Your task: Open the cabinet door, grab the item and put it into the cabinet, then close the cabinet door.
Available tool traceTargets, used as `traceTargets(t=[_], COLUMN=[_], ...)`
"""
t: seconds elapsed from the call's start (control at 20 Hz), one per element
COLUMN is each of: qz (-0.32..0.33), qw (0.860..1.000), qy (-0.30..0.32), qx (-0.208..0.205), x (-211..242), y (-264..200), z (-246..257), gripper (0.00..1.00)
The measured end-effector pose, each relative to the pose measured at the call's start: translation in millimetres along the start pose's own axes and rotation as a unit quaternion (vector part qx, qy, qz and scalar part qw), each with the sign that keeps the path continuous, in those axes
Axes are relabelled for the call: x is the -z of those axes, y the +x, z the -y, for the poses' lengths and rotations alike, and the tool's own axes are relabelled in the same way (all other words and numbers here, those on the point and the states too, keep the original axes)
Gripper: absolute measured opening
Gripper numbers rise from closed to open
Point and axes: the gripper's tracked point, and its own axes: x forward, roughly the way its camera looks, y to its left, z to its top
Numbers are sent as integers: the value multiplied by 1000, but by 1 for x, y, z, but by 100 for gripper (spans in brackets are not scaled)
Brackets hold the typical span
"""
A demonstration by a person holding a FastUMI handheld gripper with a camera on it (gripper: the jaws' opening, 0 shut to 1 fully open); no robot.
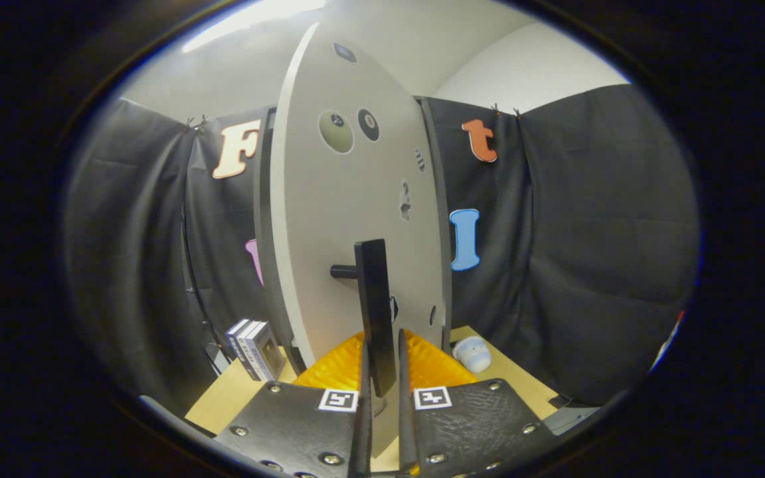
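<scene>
Two fingers point(382, 411) nearly together, pinching black bar handle point(376, 312) of pale grey cabinet door point(349, 219) between them; handle upright, sticking out on short black peg. Door swung edge-on just ahead of fingers, cabinet frame point(264, 232) behind it on left. Orange ribbed mat point(342, 365) on wooden surface point(230, 395) right beyond fingertips. Small white-and-blue item point(473, 353) sits on surface ahead and right of fingers, beside mat. Couple of small boxes point(254, 348) standing ahead-left, near door's lower edge.
</scene>
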Motion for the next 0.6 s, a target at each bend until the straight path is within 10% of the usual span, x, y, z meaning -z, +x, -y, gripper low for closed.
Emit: traceTargets(t=[0.6], qz=[19], qw=[1000], qy=[-25], qx=[-4], x=[-13], y=[-2], z=[72], gripper=[13])
